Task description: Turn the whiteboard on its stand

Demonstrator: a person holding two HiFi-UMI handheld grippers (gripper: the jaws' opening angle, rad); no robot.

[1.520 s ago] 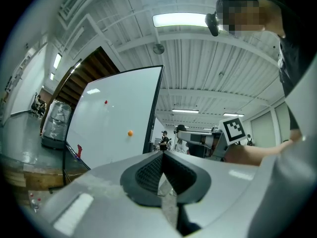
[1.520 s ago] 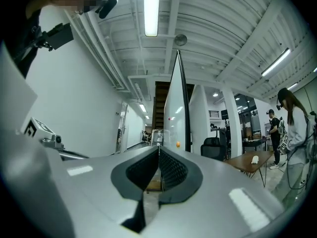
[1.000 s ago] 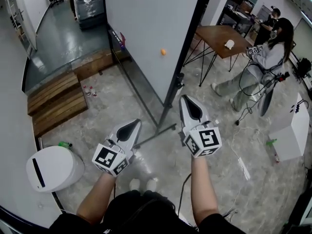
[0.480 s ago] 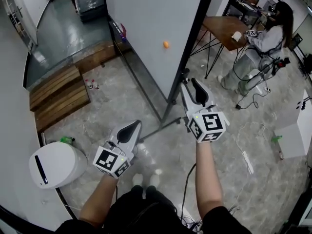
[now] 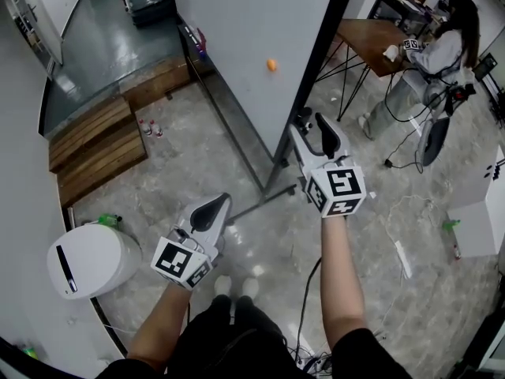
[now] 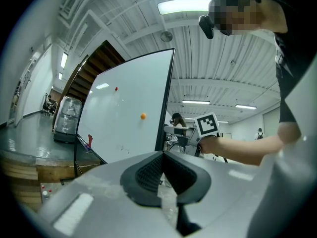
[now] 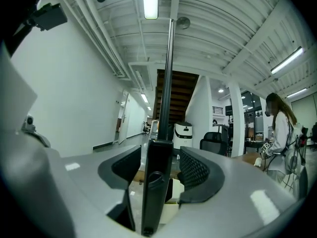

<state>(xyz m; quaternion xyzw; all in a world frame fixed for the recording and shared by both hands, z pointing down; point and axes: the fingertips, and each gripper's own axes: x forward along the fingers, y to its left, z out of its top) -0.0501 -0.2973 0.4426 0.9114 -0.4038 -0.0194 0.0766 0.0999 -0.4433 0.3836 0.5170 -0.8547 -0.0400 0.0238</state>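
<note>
Got the right tool (image 5: 312, 126) opening around the black side edge of the whiteboard (image 5: 245, 38) standing ahead, pads off it. Left tool (image 5: 211, 208) pinched together, empty. Table (image 5: 364, 39) and seated person (image 5: 434, 61) close behind it.

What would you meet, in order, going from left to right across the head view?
A white bin → left claw → right claw, its jaws opening with the whiteboard frame between them → wooden table → seated person.
</note>
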